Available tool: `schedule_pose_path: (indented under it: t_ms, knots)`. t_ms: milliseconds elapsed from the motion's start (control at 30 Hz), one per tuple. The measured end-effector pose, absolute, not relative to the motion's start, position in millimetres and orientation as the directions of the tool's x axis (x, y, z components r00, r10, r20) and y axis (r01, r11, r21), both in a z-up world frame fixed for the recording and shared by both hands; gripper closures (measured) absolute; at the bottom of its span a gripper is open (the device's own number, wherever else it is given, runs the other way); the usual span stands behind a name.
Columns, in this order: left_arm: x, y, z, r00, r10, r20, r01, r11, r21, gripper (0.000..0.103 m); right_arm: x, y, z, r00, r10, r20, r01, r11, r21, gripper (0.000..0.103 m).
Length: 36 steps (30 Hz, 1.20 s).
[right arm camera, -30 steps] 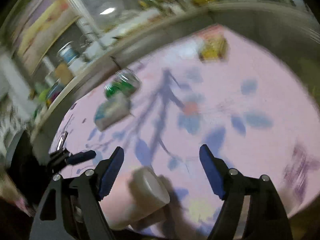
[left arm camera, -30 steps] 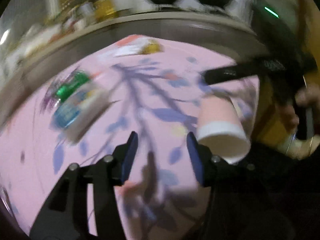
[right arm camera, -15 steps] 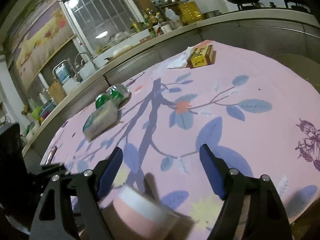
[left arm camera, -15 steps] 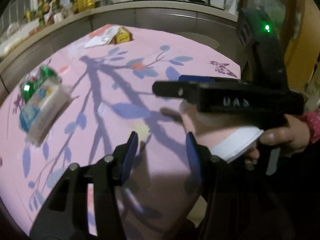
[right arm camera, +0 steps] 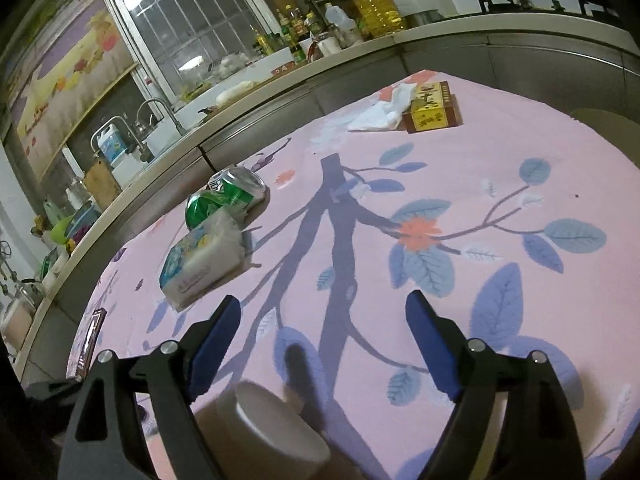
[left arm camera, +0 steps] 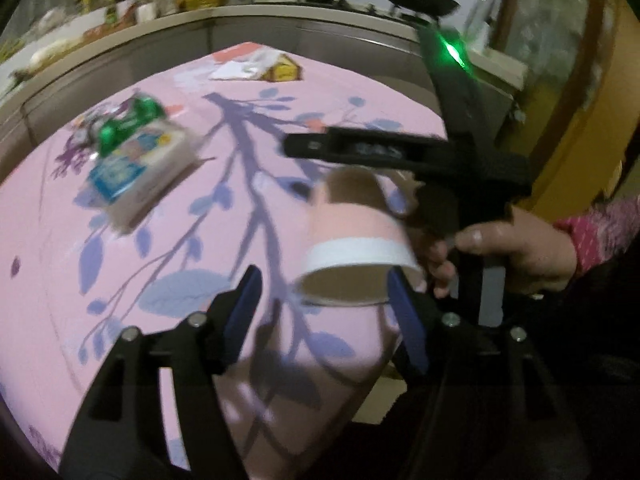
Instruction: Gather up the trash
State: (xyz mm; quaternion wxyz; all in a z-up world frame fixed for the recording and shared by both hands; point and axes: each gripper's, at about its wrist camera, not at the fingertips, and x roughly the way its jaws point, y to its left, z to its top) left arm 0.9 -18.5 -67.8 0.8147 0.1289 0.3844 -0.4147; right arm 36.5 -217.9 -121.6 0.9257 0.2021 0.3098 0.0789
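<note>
Your left wrist view is smeared by motion: the paper cup (left arm camera: 356,236) shows only as a soft pink shape, and you cannot tell whether anything grips it or what its far end touches. The tissue pack (left arm camera: 136,176) and green can (left arm camera: 128,126) beside it are too blurred for their print to be read. Your right hand (left arm camera: 516,252) is partly hidden behind its tool, with the sleeve (left arm camera: 600,224) cut by the frame's edge. In the right wrist view the cup (right arm camera: 272,428) sits low, its base cut off by the bottom edge. The small flat thing (right arm camera: 90,340) at the desk's (right arm camera: 520,140) left edge is too small to identify.
</note>
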Motion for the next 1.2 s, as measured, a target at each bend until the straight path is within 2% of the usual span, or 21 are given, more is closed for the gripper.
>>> schedule_pose_path:
  t_ms: [33, 67, 100, 133, 200, 233, 400, 700, 767, 867, 1000, 1100, 1200]
  knots:
    - [1.3, -26.3, -72.2, 0.359, -0.575, -0.735, 0.790, 0.607, -0.089, 0.041, 36.3, -217.5, -121.7, 0.796, 0.270, -0.543, -0.022, 0.908, 0.419, 0.021]
    - [1.9, -30.6, -75.8, 0.360, -0.571, -0.738, 0.798, 0.598, -0.073, 0.046, 35.9, -217.6, -121.5, 0.795, 0.269, -0.543, -0.023, 0.908, 0.417, 0.021]
    - [4.2, -34.5, -80.0, 0.356, -0.567, -0.743, 0.804, 0.591, -0.066, 0.058, 35.6, -217.7, -121.6, 0.795, 0.270, -0.543, -0.024, 0.909, 0.417, 0.021]
    - [11.0, -39.9, -86.0, 0.338, -0.565, -0.752, 0.806, 0.587, -0.078, 0.064, 35.1, -217.6, -121.5, 0.794, 0.272, -0.543, -0.026, 0.909, 0.416, 0.021]
    - [22.9, -42.6, -92.5, 0.323, -0.564, -0.760, 0.792, 0.600, -0.108, 0.092, 34.8, -217.3, -121.0, 0.789, 0.275, -0.550, -0.033, 0.912, 0.408, 0.021]
    - [27.2, -42.3, -94.1, 0.329, -0.559, -0.761, 0.782, 0.614, -0.113, 0.095, 35.1, -217.1, -120.3, 0.784, 0.276, -0.557, -0.034, 0.914, 0.405, 0.021]
    - [37.2, -6.4, -79.9, 0.392, -0.585, -0.710, 0.701, 0.690, -0.182, 0.098, 38.8, -211.1, -104.9, 0.782, 0.286, -0.554, -0.088, 0.930, 0.356, 0.021]
    - [49.1, 89.6, -64.1, 0.547, -0.506, -0.667, 0.462, 0.847, -0.264, 0.098, 96.9, -140.9, -74.0, 0.657, 0.489, -0.574, -0.452, 0.864, 0.220, 0.023]
    - [52.1, 98.1, -62.3, 0.568, -0.488, -0.663, 0.435, 0.862, -0.261, 0.098, 118.5, -135.8, -75.9, 0.615, 0.521, -0.592, -0.456, 0.848, 0.271, 0.023]
    - [64.1, 98.6, -63.9, 0.599, -0.448, -0.663, 0.401, 0.885, -0.236, 0.098, 137.9, -138.2, -86.3, 0.520, 0.638, -0.568, -0.450, 0.770, 0.452, 0.025]
    - [77.7, 109.3, -71.6, 0.606, -0.417, -0.677, 0.346, 0.905, -0.247, 0.098, 108.7, -113.6, -82.2, 0.339, 0.784, -0.520, -0.589, 0.608, 0.533, 0.025]
    - [76.2, 122.0, -71.8, 0.615, -0.407, -0.676, 0.328, 0.911, -0.251, 0.098, 85.8, -114.9, -67.4, 0.379, 0.763, -0.524, -0.638, 0.625, 0.450, 0.025]
    - [74.7, 136.3, -70.7, 0.628, -0.395, -0.671, 0.294, 0.918, -0.265, 0.098, 86.3, -118.9, -62.0, 0.496, 0.640, -0.586, -0.608, 0.739, 0.292, 0.025]
